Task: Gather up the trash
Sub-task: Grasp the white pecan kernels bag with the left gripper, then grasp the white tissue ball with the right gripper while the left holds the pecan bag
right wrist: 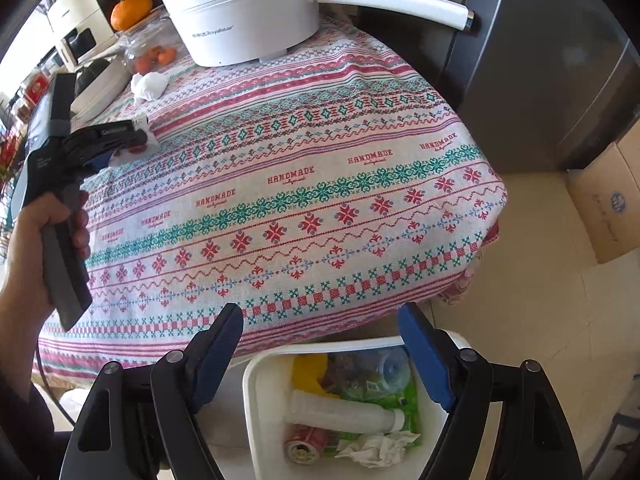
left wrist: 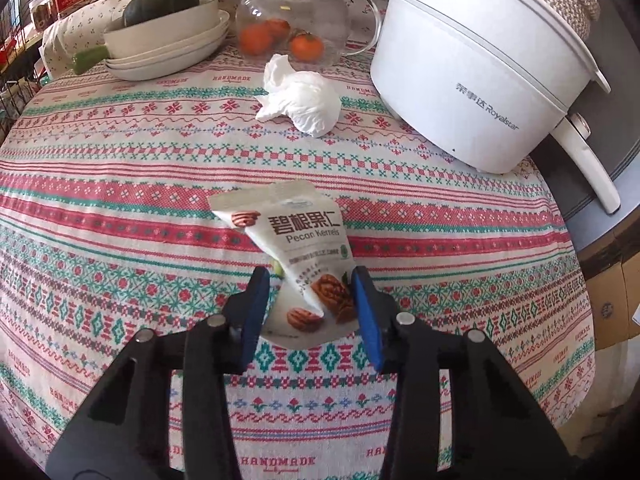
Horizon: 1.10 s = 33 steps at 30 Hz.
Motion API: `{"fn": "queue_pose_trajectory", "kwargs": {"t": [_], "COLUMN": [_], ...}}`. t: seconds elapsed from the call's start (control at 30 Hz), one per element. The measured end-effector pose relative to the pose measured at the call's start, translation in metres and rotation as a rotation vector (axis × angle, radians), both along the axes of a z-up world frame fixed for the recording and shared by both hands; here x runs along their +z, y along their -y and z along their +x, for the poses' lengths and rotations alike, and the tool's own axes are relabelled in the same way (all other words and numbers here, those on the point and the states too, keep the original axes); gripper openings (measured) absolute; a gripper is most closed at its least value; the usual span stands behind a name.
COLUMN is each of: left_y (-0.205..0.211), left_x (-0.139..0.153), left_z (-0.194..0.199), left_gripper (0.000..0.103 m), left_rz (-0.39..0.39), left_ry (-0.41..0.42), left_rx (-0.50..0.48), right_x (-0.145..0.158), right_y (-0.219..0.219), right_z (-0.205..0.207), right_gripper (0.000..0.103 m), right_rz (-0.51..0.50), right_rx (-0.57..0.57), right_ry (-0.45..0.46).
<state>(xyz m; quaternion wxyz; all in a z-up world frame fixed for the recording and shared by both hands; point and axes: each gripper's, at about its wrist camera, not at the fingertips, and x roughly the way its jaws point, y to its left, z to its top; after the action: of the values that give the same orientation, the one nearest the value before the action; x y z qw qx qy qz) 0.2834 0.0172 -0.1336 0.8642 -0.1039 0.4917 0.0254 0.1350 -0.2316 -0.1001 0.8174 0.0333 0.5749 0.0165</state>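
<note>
A white pecan kernel packet [left wrist: 296,236] lies creased on the patterned tablecloth [left wrist: 120,208]. My left gripper [left wrist: 312,280] has its blue pads against both sides of the packet's lower half, pinching it. Beyond it sits a crumpled white tissue [left wrist: 298,98]. In the right wrist view the left gripper [right wrist: 120,148] is held by a hand at the far left, with the packet [right wrist: 144,128] at its tips and the tissue [right wrist: 149,85] behind. My right gripper [right wrist: 320,312] hangs open and empty above a white bin [right wrist: 256,400] holding a bottle, a can, wrappers and tissue.
A white electric pot [left wrist: 472,80] stands at the table's right, a glass teapot [left wrist: 296,12] with oranges behind the tissue, and stacked bowls [left wrist: 168,40] with a dark squash at the back left. A grey fridge [right wrist: 540,80] and cardboard box [right wrist: 608,208] flank the table.
</note>
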Motion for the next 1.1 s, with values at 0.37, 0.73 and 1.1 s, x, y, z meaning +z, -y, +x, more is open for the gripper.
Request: {"fn": "queue_pose_trajectory", "kwargs": {"t": [0.37, 0.73, 1.1], "left_y": [-0.017, -0.031, -0.078], "left_x": [0.028, 0.078, 0.1], "left_z": [-0.057, -0.114, -0.15], "left_gripper": [0.026, 0.025, 0.025], "left_rz": [-0.032, 0.039, 0.076], "left_ry": [-0.063, 0.04, 0.101], "left_rx": [-0.093, -0.213, -0.208], "right_x": [0.005, 0.002, 0.007], "right_y": [-0.001, -0.023, -0.051], "right_z": [-0.011, -0.015, -0.009], "right_gripper": [0.082, 0.082, 0.082], "right_rz": [0.044, 0.006, -0.037], "right_rx": [-0.024, 0.025, 0.118], "right_ry": [0.008, 0.011, 0.108]}}
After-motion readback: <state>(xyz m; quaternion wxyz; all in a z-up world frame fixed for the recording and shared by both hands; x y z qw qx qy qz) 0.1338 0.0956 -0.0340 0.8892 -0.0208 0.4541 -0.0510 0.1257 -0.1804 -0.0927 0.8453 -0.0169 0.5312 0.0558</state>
